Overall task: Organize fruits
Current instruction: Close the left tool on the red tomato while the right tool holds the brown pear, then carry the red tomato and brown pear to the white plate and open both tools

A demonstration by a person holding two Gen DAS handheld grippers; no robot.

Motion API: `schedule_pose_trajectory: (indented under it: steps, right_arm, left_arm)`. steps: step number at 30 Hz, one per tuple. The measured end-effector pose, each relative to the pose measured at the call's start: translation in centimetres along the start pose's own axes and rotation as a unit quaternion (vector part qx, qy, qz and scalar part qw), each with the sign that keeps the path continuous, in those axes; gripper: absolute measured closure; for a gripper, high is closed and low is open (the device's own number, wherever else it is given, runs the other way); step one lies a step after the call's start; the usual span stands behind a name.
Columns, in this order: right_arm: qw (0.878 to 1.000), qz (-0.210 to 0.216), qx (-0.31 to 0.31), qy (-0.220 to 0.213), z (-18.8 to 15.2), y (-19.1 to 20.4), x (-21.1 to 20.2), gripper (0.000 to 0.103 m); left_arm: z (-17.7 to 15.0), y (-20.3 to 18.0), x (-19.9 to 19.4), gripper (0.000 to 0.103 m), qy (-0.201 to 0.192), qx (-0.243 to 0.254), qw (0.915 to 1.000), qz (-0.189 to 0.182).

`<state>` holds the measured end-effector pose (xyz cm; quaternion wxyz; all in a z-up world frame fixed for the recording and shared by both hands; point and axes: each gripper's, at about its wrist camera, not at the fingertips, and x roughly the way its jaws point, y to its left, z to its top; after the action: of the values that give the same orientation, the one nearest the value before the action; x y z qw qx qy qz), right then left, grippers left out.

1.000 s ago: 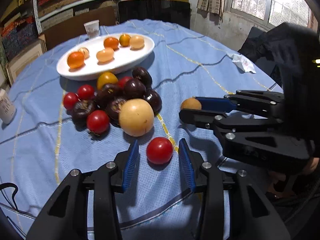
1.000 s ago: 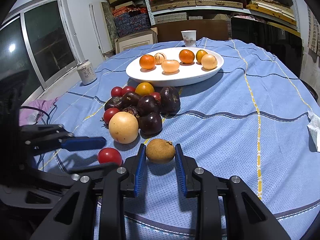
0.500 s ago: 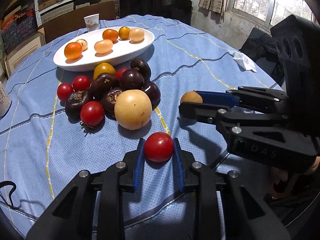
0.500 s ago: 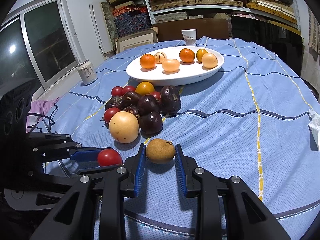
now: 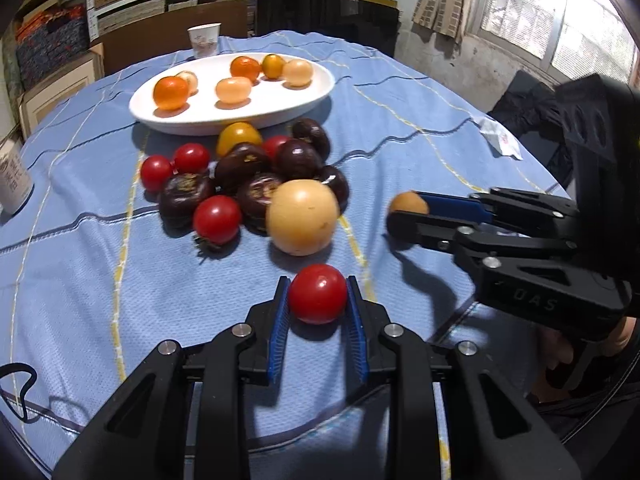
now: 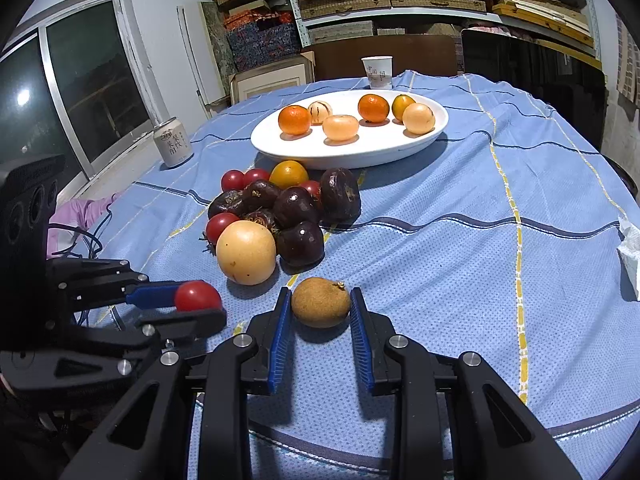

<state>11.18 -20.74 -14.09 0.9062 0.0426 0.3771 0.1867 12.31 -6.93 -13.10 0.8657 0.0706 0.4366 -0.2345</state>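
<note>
My left jaws (image 5: 318,312) are clamped on a red tomato (image 5: 318,294) at the lower centre of the left view, on the counter (image 5: 400,128) under its blue cloth, while my right jaws (image 6: 320,320) bracket a brown fruit (image 6: 321,302) at the lower centre of the right view, blue pads close at both sides though I cannot tell whether they press it. Beyond lie one big pale yellow fruit (image 6: 246,252), several dark purple fruits and red tomatoes, and a white plate (image 6: 360,152) carrying six orange and pale fruits. The letters "DAS" show on the right gripper body at the right of the left view; the can (image 6: 172,142) and paper cup (image 6: 377,72) bear print too small to read.
</note>
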Motion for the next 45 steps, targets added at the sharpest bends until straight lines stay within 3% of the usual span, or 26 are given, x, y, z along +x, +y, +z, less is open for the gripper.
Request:
schedule_pose_trajectory:
  steps: [5,7,9,12,13,16,29,35,45]
  right_arm:
    - [1.0,0.0,0.0,0.001,0.0,0.0,0.1,0.074]
    - [1.0,0.0,0.0,0.0,0.0,0.0,0.1,0.074]
    - [1.0,0.0,0.0,0.0,0.0,0.0,0.1,0.074]
    - [1.0,0.0,-0.001,-0.001,0.0,0.0,0.1,0.074]
    - [1.0,0.001,-0.001,-0.001,0.0,0.0,0.1,0.074]
    - [1.0,0.002,0.0,-0.001,-0.1,-0.1,0.0,0.074]
    - [1.0,-0.005,-0.001,-0.003,-0.1,0.1,-0.2,0.074]
    - [1.0,-0.012,-0.007,0.005,0.2,0.2,-0.3,0.074]
    - [0.996,-0.042,-0.045,-0.059,8.2,-0.8,-4.1,0.074]
  left_arm:
    - [-0.1,0.4,0.4,0.075,0.005,-0.001,0.9998,0.018]
    - [-0.1,0.2,0.5,0.067,0.004,0.004,0.9998,0.019]
    - [-0.1,0.1,0.6,0.046,0.002,0.004,0.9996,0.028]
    - [-0.2,0.4,0.6,0.05,-0.002,-0.003,0.9995,0.032]
    - [-0.2,0.5,0.5,0.06,-0.002,-0.004,0.9994,0.033]
    - [-0.3,0.9,0.3,0.068,-0.005,-0.012,0.9995,0.027]
    - [-0.8,2.2,-1.6,0.069,-0.023,-0.038,0.9986,0.027]
    - [0.7,3.1,-3.3,0.069,-0.043,-0.043,0.9974,0.038]
    - [8.1,5.5,-5.9,0.069,-0.099,-0.039,0.9925,0.061]
